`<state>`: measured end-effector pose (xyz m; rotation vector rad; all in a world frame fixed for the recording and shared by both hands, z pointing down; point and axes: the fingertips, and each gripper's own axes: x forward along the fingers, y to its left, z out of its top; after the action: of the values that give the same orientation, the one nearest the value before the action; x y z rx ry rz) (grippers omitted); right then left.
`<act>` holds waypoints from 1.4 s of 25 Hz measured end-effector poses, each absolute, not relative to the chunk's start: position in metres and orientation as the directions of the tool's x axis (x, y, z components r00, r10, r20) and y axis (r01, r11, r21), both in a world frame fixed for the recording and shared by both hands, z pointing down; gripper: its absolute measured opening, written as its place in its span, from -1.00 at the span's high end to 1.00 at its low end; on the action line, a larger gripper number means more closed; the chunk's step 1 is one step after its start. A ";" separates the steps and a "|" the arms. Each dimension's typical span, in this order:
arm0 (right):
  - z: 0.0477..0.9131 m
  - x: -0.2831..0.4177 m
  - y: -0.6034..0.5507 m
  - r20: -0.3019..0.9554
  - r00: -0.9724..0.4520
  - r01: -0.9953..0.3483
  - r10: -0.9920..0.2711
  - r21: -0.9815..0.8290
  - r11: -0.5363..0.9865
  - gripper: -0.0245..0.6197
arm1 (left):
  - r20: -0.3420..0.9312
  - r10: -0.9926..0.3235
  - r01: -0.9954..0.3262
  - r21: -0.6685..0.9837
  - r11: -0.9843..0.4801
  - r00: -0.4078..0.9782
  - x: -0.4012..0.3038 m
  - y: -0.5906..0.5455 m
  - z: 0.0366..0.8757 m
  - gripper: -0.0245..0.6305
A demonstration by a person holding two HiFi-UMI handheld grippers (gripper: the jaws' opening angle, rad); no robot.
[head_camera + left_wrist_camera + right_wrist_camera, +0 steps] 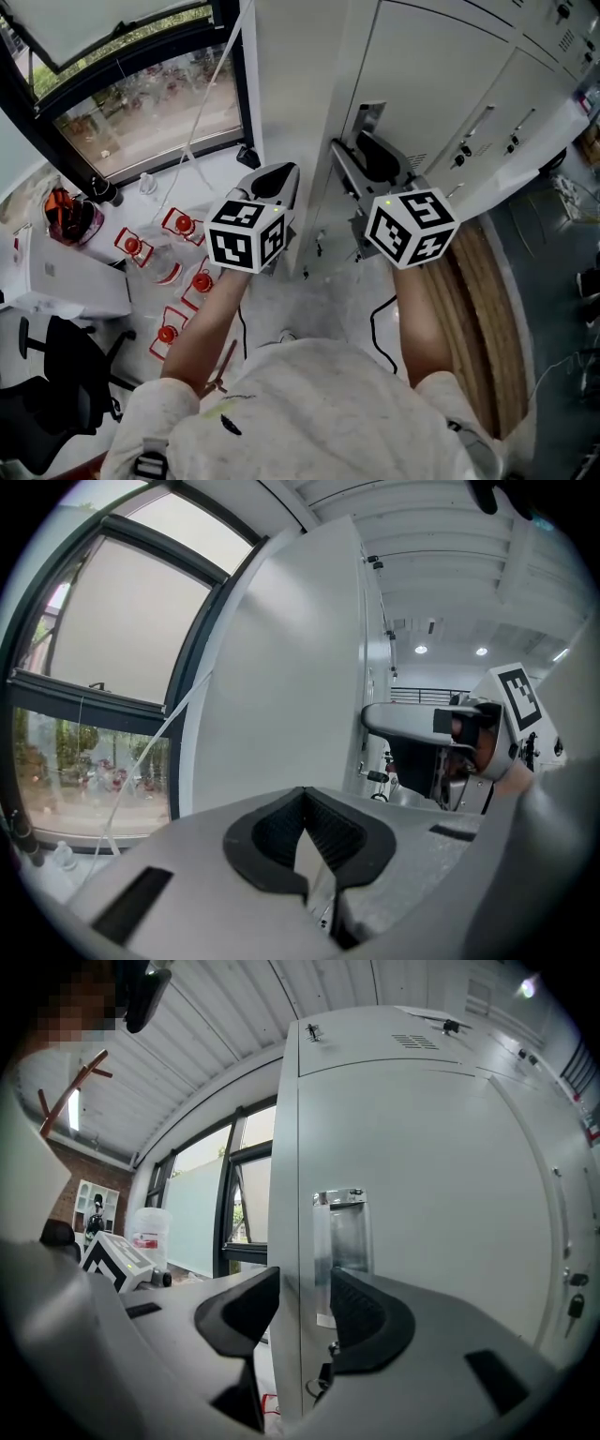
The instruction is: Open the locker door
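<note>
One locker door [422, 1194], within right hand-held gripper [305, 1309]

Grey left gripper [303, 801], black ridged fingers [370, 1326], marker cube [246, 234], speckled shirt [319, 412]

Right: locker door [431, 1194] edge stands between my right gripper's [305, 1302] spread jaws, handle recess [342, 1232] just ahead | Left: locker side panel [281, 686] walls off my left gripper [305, 832], free air toward window [103, 667] | Floor: red-capped bottles [183, 225] and chair [56, 375] crowd left.
</note>
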<state>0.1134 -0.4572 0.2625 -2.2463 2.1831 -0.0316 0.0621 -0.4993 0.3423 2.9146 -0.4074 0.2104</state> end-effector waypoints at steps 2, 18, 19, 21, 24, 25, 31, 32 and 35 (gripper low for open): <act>0.262 0.113 -0.456 0.011 0.030 -0.999 -0.999 -0.019 -0.031 0.47 | 0.164 -0.254 -0.282 0.176 -0.943 0.953 0.061 -0.499 0.343 0.91; 0.263 0.106 -0.404 0.016 0.004 -1.000 -1.000 -0.006 -0.004 0.47 | 0.162 -0.224 -0.253 0.193 -0.948 0.961 0.078 -0.458 0.343 0.91; 0.263 0.106 -0.400 0.017 -0.001 -1.000 -1.000 -0.005 0.001 0.47 | 0.159 -0.226 -0.255 0.191 -0.948 0.961 0.079 -0.454 0.342 0.91; 0.262 0.107 -0.391 0.015 -0.006 -1.000 -1.000 -0.003 0.006 0.47 | 0.155 -0.234 -0.261 0.188 -0.947 0.960 0.081 -0.447 0.339 0.91; 0.262 0.108 -0.377 0.003 0.002 -1.000 -1.000 0.002 -0.002 0.47 | 0.153 -0.244 -0.271 0.190 -0.944 0.958 0.083 -0.437 0.339 0.91; 0.263 0.108 -0.372 -0.002 0.003 -1.000 -1.000 0.004 -0.003 0.47 | 0.153 -0.248 -0.275 0.194 -0.942 0.957 0.082 -0.433 0.340 0.91; 0.262 0.113 -0.343 -0.017 -0.002 -1.000 -1.000 0.002 0.002 0.47 | 0.160 -0.252 -0.280 0.188 -0.941 0.954 0.088 -0.407 0.339 0.91; 0.261 0.114 -0.338 -0.019 -0.002 -1.000 -1.000 0.001 0.002 0.47 | 0.161 -0.252 -0.280 0.186 -0.942 0.954 0.089 -0.403 0.338 0.91; 0.261 0.117 -0.325 -0.026 0.003 -1.000 -1.000 -0.005 -0.003 0.47 | 0.161 -0.250 -0.277 0.179 -0.944 0.955 0.092 -0.391 0.336 0.91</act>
<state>0.1167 -0.3253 0.2609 -2.2089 2.2026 0.0230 0.0917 -0.3912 0.3361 2.9071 -0.3959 0.2017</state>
